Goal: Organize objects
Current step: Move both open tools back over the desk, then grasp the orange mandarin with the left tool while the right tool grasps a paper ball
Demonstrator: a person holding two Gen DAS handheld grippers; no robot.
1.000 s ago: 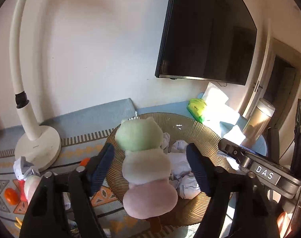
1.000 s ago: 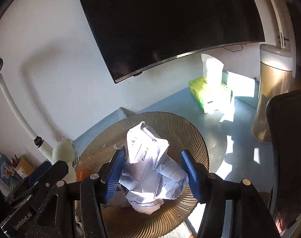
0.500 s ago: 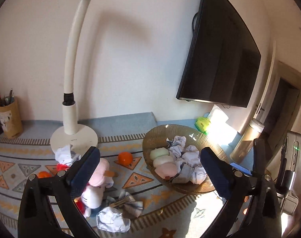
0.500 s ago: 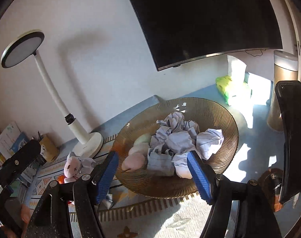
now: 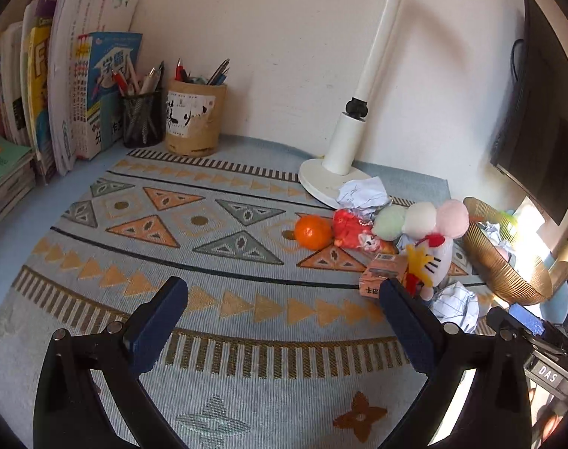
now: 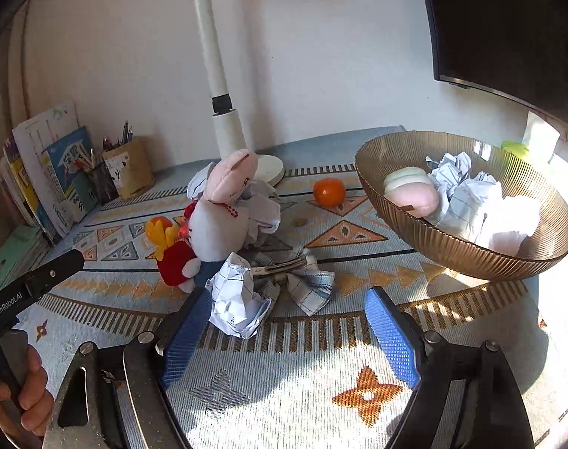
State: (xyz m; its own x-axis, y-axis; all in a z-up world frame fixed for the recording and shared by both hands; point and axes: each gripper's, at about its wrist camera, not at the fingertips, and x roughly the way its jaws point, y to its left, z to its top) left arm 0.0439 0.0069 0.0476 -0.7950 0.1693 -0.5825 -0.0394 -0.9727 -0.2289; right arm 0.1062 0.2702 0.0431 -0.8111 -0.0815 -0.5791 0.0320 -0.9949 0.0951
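A gold ribbed bowl point(image 6: 471, 254) holds a pastel plush skewer point(image 6: 407, 191) and several crumpled papers point(image 6: 467, 191); its rim shows in the left wrist view point(image 5: 508, 280). My right gripper point(image 6: 287, 333) is open and empty, low over the mat, with a paper ball point(image 6: 235, 299) just past its left finger. A white plush doll point(image 6: 220, 220), a plaid bow point(image 6: 306, 280) and an orange point(image 6: 328, 191) lie beyond. My left gripper point(image 5: 284, 321) is open and empty above the mat, left of a pile with an orange point(image 5: 313, 232), a second plush skewer point(image 5: 418, 219), the doll point(image 5: 433, 258) and a small carton point(image 5: 381, 277).
A white desk lamp point(image 5: 343, 149) stands at the back. Two pen holders point(image 5: 194, 119) and a row of books point(image 5: 59, 86) line the back left wall. A dark monitor point(image 6: 508, 18) hangs at the right. The patterned mat point(image 5: 171, 224) covers the desk.
Both grippers pulled back from the bowl and swung left over the mat. The right gripper let go of the crumpled paper, which now lies in the bowl. The left left the plush skewer there.
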